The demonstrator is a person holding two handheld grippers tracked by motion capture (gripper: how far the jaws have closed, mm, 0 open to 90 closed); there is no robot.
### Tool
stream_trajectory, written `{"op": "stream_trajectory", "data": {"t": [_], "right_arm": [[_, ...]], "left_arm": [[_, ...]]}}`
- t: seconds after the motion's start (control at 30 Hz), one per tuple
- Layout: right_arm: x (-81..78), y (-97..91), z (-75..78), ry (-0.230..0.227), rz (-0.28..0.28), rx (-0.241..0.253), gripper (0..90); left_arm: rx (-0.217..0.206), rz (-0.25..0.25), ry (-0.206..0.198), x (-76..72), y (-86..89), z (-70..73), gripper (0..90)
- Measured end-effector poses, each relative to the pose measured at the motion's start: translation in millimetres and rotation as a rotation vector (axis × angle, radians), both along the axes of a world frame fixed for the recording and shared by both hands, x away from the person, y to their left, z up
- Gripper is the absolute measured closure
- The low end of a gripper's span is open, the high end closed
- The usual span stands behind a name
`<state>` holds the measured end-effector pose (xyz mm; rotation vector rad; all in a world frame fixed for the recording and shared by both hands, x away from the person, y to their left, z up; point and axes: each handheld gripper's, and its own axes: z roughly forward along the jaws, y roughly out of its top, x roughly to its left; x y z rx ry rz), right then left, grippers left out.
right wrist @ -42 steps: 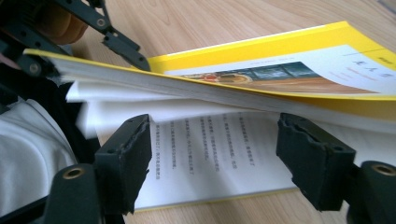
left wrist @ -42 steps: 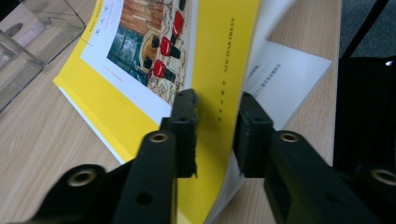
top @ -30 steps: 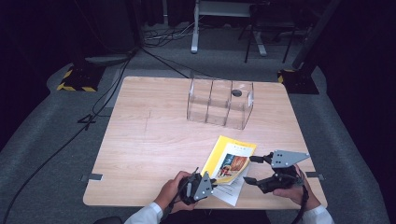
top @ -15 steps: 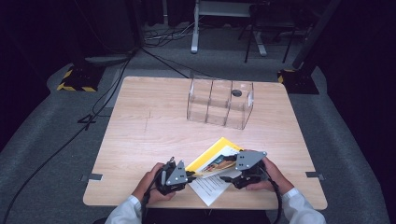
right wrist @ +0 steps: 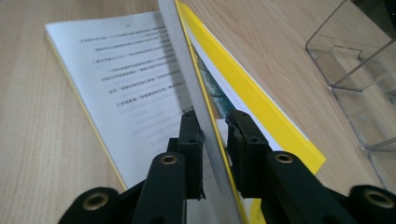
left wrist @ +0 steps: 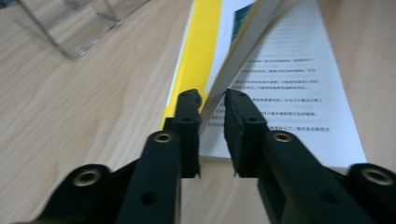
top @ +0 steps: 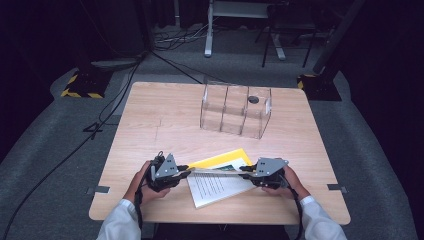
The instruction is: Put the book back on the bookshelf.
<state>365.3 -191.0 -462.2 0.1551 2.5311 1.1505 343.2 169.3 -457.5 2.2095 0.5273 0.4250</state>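
The yellow-covered booklet (top: 220, 175) lay open on the wooden worktop (top: 165, 125) between the two sets of fingers, with one printed page (left wrist: 243, 51) lifted on edge above the flat sheets. The booklet looked light and thin, its paper limp and easy to crease or tear, so the sensible hold was at the page's outer edges, one end to each gripper, pulled evenly and gently.

The left gripper (left wrist: 212, 100) had its fingers (left wrist: 187, 112) close together around the near end of the raised page; they had just been opening a little, and the page stood in the narrow gap, seemingly touching the inner face of one finger, so the hold looked loose rather than tight. The right gripper (right wrist: 215, 123) had just been closing its fingers (right wrist: 191, 130) on the other end of that same page, and they appeared pressed onto it, the yellow cover lying just beyond them.

Well beyond both sets of fingers stood a clear acrylic divided organiser (top: 235, 112), apart from the booklet
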Motion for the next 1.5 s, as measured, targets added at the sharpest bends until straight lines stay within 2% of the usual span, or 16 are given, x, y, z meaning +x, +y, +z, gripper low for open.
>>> {"op": "stream_trajectory", "data": {"t": [0.07,0.13,0.3,0.47,0.53,0.6,0.7,0.77,0.93,0.97,1.03,1.1,1.2,1.27,1.4,1.5], "right_arm": [[-1.5,3.3,0.3,-0.014,-0.008,-0.012,77.8],[-2.4,7.7,0.2,-0.019,-0.016,-0.016,78.6],[-2.2,9.9,0.7,-0.010,-0.025,-0.016,78.2],[-4.8,12.0,1.7,-0.011,-0.039,-0.022,77.9],[-6.3,12.9,1.1,-0.012,-0.037,-0.031,77.9],[-7.4,13.5,-0.2,-0.008,-0.037,-0.039,77.5],[-6.9,13.5,-0.3,-0.004,-0.038,-0.036,77.2],[-7.3,13.8,0.1,-0.003,-0.040,-0.037,77.2],[-8.8,15.1,1.2,-0.008,-0.041,-0.043,77.1],[-9.4,15.6,1.7,-0.009,-0.041,-0.044,77.2],[-10.6,16.2,2.2,-0.001,-0.034,-0.037,77.3],[-12.6,17.3,2.3,0.006,-0.022,-0.025,77.7],[-15.2,19.9,3.4,0.008,-0.015,-0.032,77.5],[-14.9,20.3,2.7,0.015,-0.010,-0.036,76.2],[-13.0,15.7,2.2,0.054,-0.003,0.023,67.9],[-7.3,8.6,-2.9,0.073,-0.019,0.026,61.7]], "left_arm": [[-0.005,0.010,0.008,1.8,1.8,0.1,64.8],[-0.001,0.064,-0.021,-1.2,1.9,3.2,58.1],[-0.023,0.049,-0.064,-16.6,-9.8,15.9,43.3],[-0.042,0.036,-0.131,-33.2,-34.1,29.6,41.0],[-0.077,0.052,-0.157,-37.5,-37.6,39.1,48.1],[-0.117,0.067,-0.149,-41.2,-39.1,50.1,46.4],[-0.063,0.027,-0.164,-49.9,-51.3,54.2,37.8],[0.021,0.021,-0.172,-51.8,-66.8,48.7,34.3],[0.089,0.043,-0.127,-41.8,-81.0,32.6,26.8],[0.134,0.046,-0.125,-38.8,-84.7,26.9,25.9],[0.139,0.045,-0.119,-37.2,-85.7,23.7,26.0],[0.162,0.037,-0.110,-34.5,-85.6,16.9,33.0],[0.221,0.014,-0.113,-33.1,-84.1,9.4,53.3],[0.230,0.000,-0.120,-32.6,-80.8,8.4,67.8],[0.212,-0.059,-0.080,-28.1,-71.1,2.8,74.2],[0.205,-0.079,-0.069,-25.7,-67.3,-0.4,75.2]]}}
